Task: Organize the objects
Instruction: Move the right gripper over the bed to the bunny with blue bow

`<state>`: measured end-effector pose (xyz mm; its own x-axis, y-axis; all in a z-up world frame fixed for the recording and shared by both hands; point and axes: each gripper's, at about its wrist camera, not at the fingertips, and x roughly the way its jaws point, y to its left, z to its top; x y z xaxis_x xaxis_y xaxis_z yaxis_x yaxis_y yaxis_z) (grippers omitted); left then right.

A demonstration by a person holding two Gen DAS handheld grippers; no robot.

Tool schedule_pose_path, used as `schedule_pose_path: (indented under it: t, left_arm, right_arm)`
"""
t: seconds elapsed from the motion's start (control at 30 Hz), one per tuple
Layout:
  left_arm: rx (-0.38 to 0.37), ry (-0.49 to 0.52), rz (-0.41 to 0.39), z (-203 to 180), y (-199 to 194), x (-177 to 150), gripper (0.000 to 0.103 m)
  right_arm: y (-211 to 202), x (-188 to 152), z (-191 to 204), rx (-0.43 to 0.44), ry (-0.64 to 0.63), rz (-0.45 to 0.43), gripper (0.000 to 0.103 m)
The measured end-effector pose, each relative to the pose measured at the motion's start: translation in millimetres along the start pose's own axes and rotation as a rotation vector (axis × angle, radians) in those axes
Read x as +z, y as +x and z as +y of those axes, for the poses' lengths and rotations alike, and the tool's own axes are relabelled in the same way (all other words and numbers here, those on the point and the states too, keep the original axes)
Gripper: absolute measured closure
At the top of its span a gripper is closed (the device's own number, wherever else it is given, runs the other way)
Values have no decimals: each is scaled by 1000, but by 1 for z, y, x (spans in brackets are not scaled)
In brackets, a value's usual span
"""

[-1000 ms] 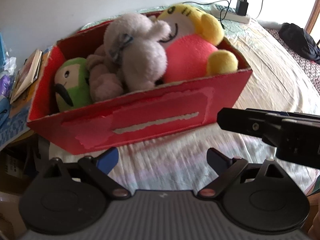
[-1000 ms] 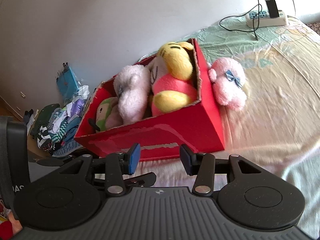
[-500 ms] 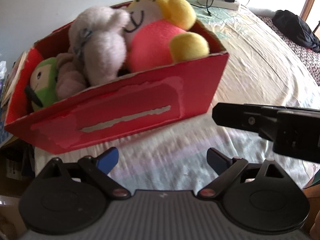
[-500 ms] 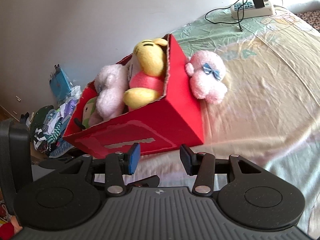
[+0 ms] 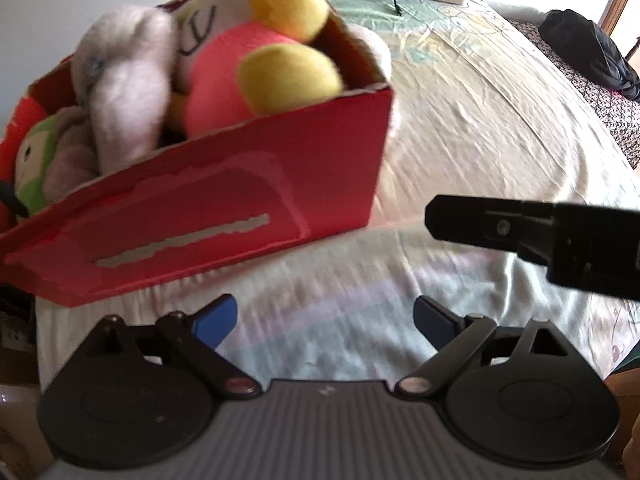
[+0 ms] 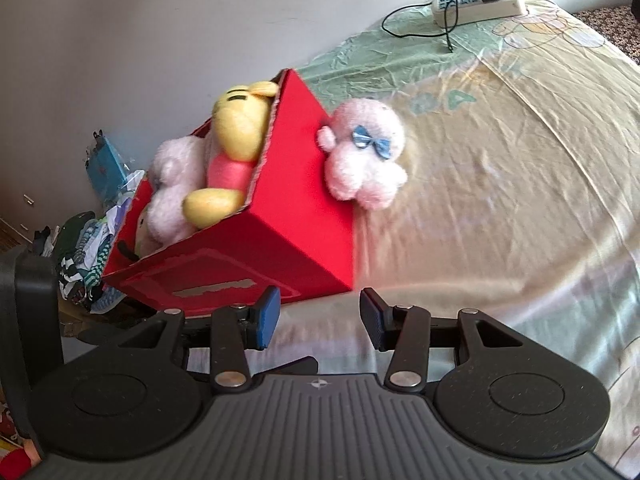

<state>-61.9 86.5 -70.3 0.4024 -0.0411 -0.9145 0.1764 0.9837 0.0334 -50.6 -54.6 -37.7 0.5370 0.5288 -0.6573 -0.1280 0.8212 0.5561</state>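
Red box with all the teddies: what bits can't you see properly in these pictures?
- Green plush: left wrist view, mostly buried under the grey plush and blurred.
- Pink plush: left wrist view, almost wholly behind the red box.
- Box's back and bottom: hidden in both views.
- Power strip sockets: too small to read.

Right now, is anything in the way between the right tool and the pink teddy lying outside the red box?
Yes. The red box sits partly between the right tool and the pink plush, which leans against the box's far side wall. Its near corner blocks a straight reach; the bedsheet to the right is bare.
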Motion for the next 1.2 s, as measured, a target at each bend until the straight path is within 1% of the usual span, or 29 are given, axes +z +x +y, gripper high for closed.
schedule_pose_path:
  t: [0.27,0.5,0.73,0.87,1.0,1.07,1.13,1.2]
  left_arm:
    - [-35,-55,2,-15,14,1,9]
    - [-44,-108,-35,-17,21,4,9]
    - [-16,-131,-83,-16,21,1,9]
    - [-13,-166,-81,-11,22,-3,9]
    - [-6,-190,-77,-10,24,-5,9]
    - [-3,-194,-80,-12,24,-4,9]
    - [-3,-195,-81,-13,25,-4,9]
    - [-7,-198,-81,-14,25,-2,9]
  right_arm:
    - [8,18,-32,-9,5,29,55]
    - [34,45,-52,4,-32,35,55]
    - [70,61,-51,4,-146,53,55]
    - [86,65,-45,-16,-221,40,56]
    - [98,67,-44,-11,-234,41,57]
    - [102,68,-44,-15,-243,33,64]
    - [103,68,-45,-4,-249,29,74]
    - [101,65,-44,-4,-258,14,76]
